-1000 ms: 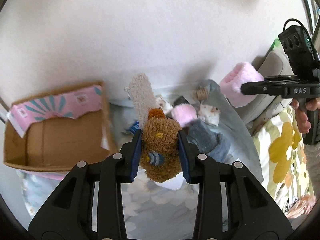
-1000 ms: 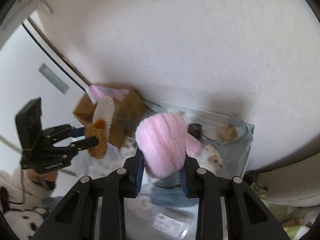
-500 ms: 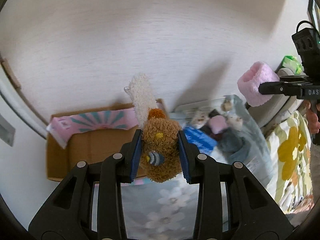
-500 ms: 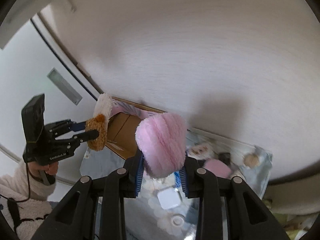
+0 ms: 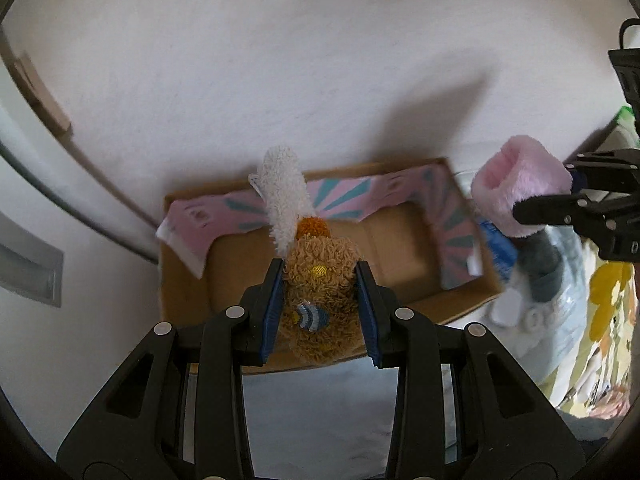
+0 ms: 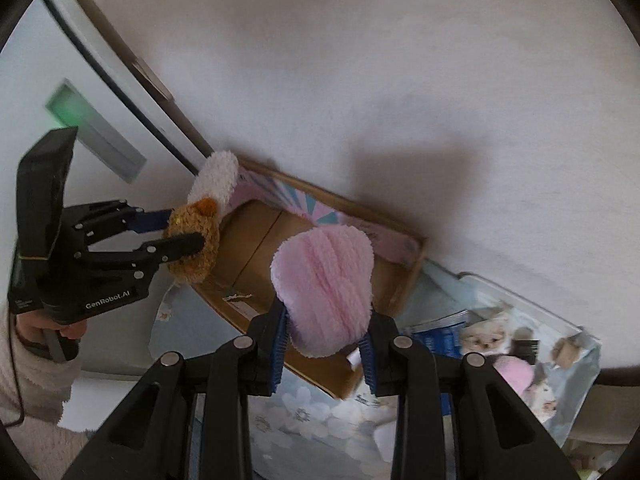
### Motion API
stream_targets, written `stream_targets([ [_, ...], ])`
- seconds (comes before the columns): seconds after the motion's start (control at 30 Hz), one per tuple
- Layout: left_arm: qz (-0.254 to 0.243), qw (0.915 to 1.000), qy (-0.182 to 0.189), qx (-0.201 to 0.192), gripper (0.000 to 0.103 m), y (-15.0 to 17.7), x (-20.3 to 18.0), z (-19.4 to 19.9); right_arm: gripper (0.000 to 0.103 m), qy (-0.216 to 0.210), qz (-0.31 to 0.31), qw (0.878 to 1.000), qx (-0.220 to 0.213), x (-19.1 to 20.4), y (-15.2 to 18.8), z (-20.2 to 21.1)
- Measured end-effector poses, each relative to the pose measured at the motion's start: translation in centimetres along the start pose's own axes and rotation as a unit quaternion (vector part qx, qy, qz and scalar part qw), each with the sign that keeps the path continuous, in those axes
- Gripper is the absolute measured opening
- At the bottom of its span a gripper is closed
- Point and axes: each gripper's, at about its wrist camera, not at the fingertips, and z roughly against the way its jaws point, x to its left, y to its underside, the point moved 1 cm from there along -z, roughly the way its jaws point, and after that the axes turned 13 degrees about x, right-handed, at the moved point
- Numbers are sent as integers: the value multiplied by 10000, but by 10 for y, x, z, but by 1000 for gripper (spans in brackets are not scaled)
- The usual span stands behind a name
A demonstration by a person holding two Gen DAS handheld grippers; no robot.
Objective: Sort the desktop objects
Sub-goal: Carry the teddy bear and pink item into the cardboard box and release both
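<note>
My left gripper (image 5: 320, 308) is shut on a brown and white fluffy sock (image 5: 316, 280) and holds it in the air over an open cardboard box (image 5: 404, 248) with pink patterned flaps. The same sock (image 6: 200, 236) shows in the right wrist view, at the box's left end. My right gripper (image 6: 324, 344) is shut on a pink fluffy sock (image 6: 324, 288) and holds it above the box (image 6: 260, 252). In the left wrist view the pink sock (image 5: 520, 192) hangs just right of the box.
A clear tray (image 6: 576, 344) with several small items stands right of the box. A blue packet (image 6: 436, 336) lies between them. The white wall is close behind. A white door (image 6: 40, 60) is at the left. A floral cloth (image 6: 304, 416) covers the table.
Both grippers have moved left, away from the tray and over the cardboard box, each still holding its sock. The box now fills the middle of both views.
</note>
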Motion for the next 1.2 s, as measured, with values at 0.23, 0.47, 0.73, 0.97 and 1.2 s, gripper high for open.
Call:
stream_targets([
  [0.23,227,9978,205,588,31,-6,27,-35,29,184,-283,9966,747,-1,-17,-45],
  [0.47,271,9954,367,838,31,-10,35,-54,29,288,-371,9929,1091,-1,-20,-72],
  [0.73,285,9939,424,977,31,-8,37,-65,29,259,-386,9924,1144,2,-21,-76],
  [0.97,289,9959,404,751,71,-8,37,-58,49,318,-383,9939,989,5,-23,-75],
  [1.2,307,9985,-58,445,102,-11,37,-40,89,-86,-521,9940,962,-2,-13,-71],
])
